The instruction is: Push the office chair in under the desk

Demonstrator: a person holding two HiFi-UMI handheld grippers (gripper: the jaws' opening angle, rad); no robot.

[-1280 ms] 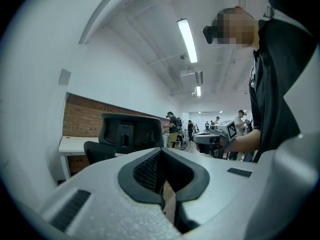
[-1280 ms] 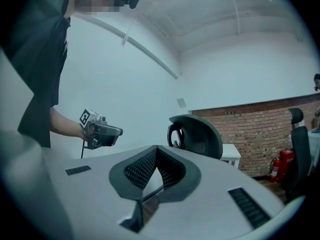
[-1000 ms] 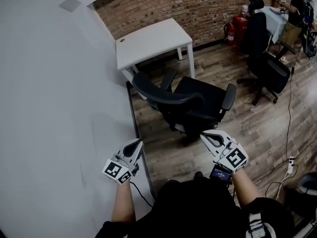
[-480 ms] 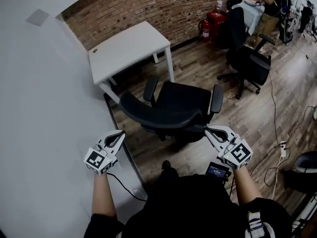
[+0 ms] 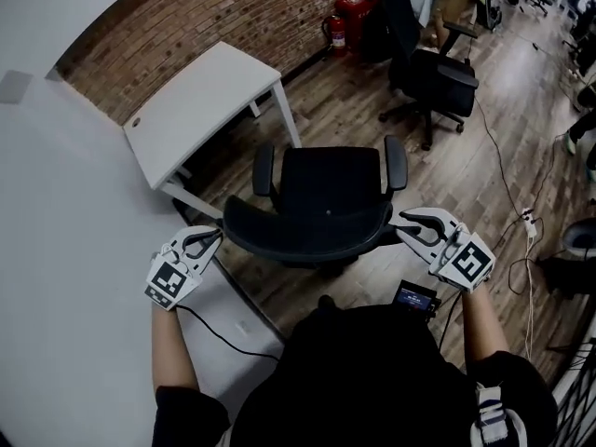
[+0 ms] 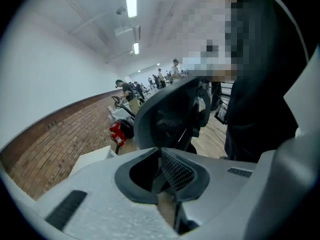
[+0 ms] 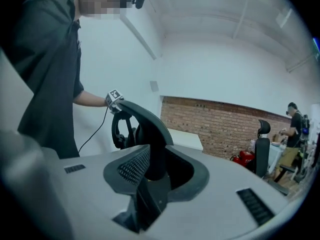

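Right hand-held gripper (image 5: 404, 223) just opening astride chair backrest (image 5: 307, 236), left hand-held gripper (image 5: 213, 237) clenched, over wood floor (image 5: 484, 170)

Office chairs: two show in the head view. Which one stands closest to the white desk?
The nearer chair, directly before the person, just beside the desk. The other chair stands farther back, by the red fire extinguishers.

No text, label, brand or number can be read anywhere.
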